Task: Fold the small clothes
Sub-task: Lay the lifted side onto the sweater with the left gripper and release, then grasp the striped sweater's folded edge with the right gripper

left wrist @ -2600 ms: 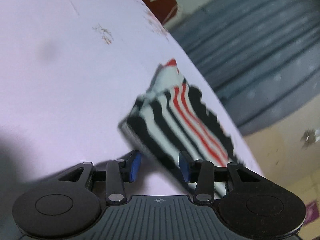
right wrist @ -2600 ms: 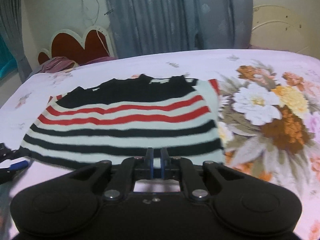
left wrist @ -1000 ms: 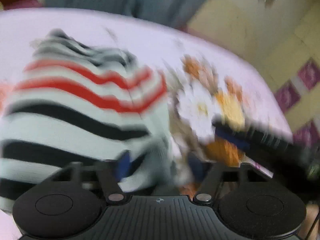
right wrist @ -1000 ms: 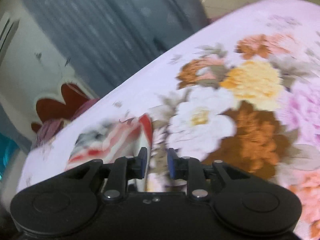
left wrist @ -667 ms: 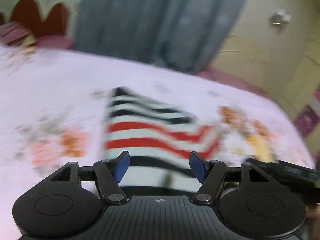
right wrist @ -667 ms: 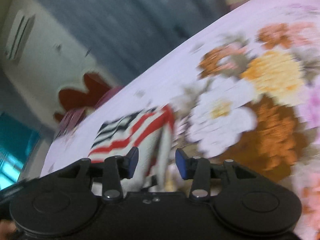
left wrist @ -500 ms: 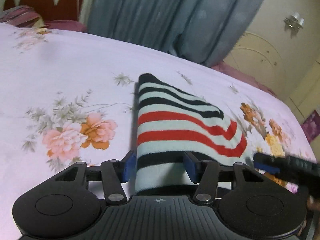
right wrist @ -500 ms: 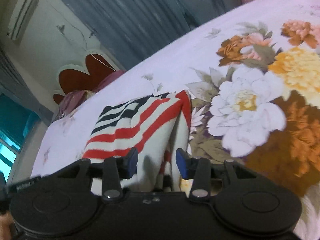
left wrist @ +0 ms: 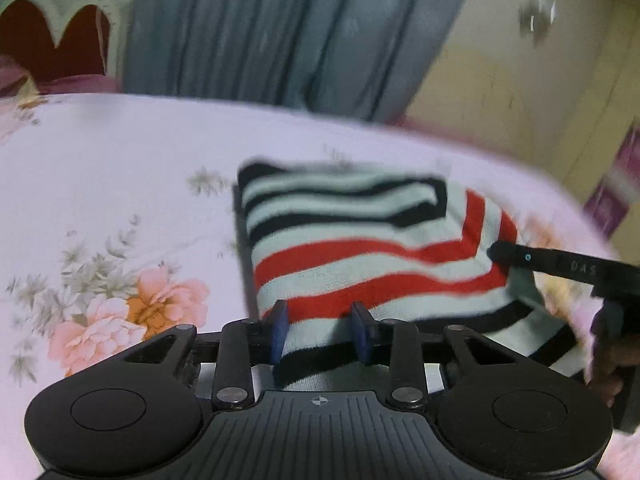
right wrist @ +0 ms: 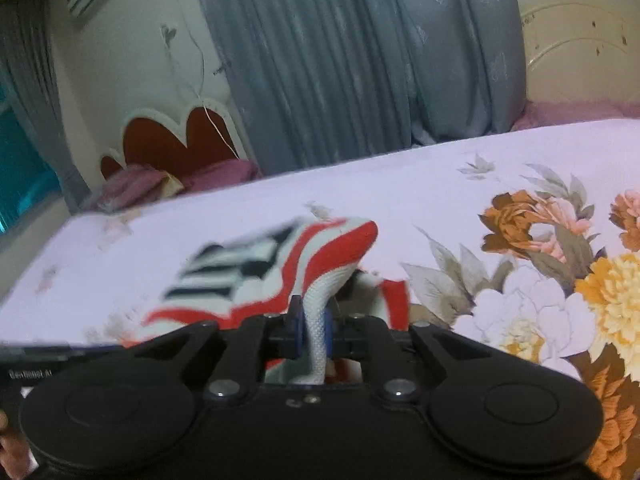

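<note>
A small sweater (left wrist: 360, 256) with black, white and red stripes lies folded on the flowered bed sheet (left wrist: 120, 160). My left gripper (left wrist: 319, 332) is at its near left corner. Its jaws are closing, and the fabric fills the gap and touches both blue pads (left wrist: 278, 330). In the right wrist view my right gripper (right wrist: 312, 332) is shut on a raised white fold of the sweater (right wrist: 320, 264) at its right edge. From the left wrist view the right gripper (left wrist: 496, 254) reaches in from the right, with a hand behind it.
The pale pink sheet has big flower prints (right wrist: 532, 312) to the right of the sweater. Grey curtains (left wrist: 280, 40) hang beyond the bed's far edge. A red scalloped headboard (right wrist: 176, 140) and pillows (right wrist: 136, 188) stand at the far left. A cream wardrobe (left wrist: 520, 80) is at the right.
The sweater, spread flat earlier, now lies folded narrower. Since half a second ago the right jaws have shut on its edge fold, and the left jaws have narrowed onto the near corner.
</note>
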Available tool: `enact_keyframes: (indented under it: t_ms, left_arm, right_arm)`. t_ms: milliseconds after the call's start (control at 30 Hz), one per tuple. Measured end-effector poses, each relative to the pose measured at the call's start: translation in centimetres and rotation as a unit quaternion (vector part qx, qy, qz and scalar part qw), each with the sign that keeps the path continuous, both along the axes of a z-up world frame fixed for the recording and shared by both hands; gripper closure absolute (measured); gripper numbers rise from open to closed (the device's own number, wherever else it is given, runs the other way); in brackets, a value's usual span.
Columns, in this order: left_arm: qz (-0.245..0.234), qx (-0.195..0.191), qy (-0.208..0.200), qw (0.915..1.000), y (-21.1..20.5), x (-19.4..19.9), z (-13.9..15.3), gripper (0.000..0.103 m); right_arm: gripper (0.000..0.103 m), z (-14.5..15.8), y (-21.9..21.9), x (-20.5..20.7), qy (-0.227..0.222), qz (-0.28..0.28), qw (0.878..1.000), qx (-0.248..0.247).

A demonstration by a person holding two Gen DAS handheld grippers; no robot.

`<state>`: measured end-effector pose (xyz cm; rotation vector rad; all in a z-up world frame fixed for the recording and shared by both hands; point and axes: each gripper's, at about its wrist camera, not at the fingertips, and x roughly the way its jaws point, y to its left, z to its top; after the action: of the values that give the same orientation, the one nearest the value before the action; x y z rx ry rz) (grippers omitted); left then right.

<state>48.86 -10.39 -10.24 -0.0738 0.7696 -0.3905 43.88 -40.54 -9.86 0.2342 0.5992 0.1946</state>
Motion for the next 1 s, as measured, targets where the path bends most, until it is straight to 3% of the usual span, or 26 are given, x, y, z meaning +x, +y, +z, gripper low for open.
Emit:
enact_keyframes:
  t_ms: [67,167,233,300,433,500,567,633,800,900,1000]
  left_arm:
    - [-0.015,0.051,-0.013,0.9985,-1.7,0.4,0.0,0.070]
    - [-0.038,0.098,-0.018,0.9943,-2.8,0.4,0.8,0.070]
    - [-0.033,0.077,-0.026,0.9962,-2.1,0.4,2.2,0.070]
    - [-0.030,0.049,-0.052,0.9970,-1.6,0.9,3.9,0.070]
    - [-0.057,0.060,-0.045,0.9955,-3.8,4.8,3.9,0.069]
    - [-0.065,0.066,-0.032,0.9952,-5.1,6.6,3.0,0.070]
    - [-0.096,0.082,0.018,0.9919,-6.9,8.3,0.3,0.068]
    - [-0.094,0.084,-0.002,0.9920,-7.3,8.0,0.2,0.068]
    - [-0.083,0.054,-0.007,0.9950,-5.4,6.8,1.3,0.068]
    - [-0.085,0.033,-0.034,0.9953,-4.1,4.2,2.7,0.068]
    - [-0.101,0.013,-0.037,0.9941,-3.4,0.9,3.5,0.068]
  right_arm:
    - [0.093,-2.8,-0.3,1.6,0.048,-0.012,0.999,-0.012]
    - [0.089,-3.0,-0.9,1.7,0.050,-0.034,0.998,0.013]
    - [0.078,-2.0,-0.9,1.3,0.054,-0.037,0.998,0.005]
    - [0.067,-0.2,-1.3,0.5,0.019,-0.060,0.998,-0.006]
    - [0.073,1.8,-0.4,3.3,0.013,-0.033,0.999,-0.034]
    - [0.081,1.2,0.7,5.5,0.033,-0.010,0.998,-0.050]
    - [0.096,-1.5,2.0,7.6,0.111,-0.003,0.987,-0.115]
    - [0.097,-2.6,2.3,7.7,0.103,-0.004,0.983,-0.153]
    - [0.094,-2.2,1.8,7.1,0.104,-0.006,0.984,-0.142]
    - [0.079,-0.4,1.3,5.4,0.086,-0.011,0.990,-0.113]
    - [0.081,1.5,1.6,2.3,0.062,0.014,0.994,-0.095]
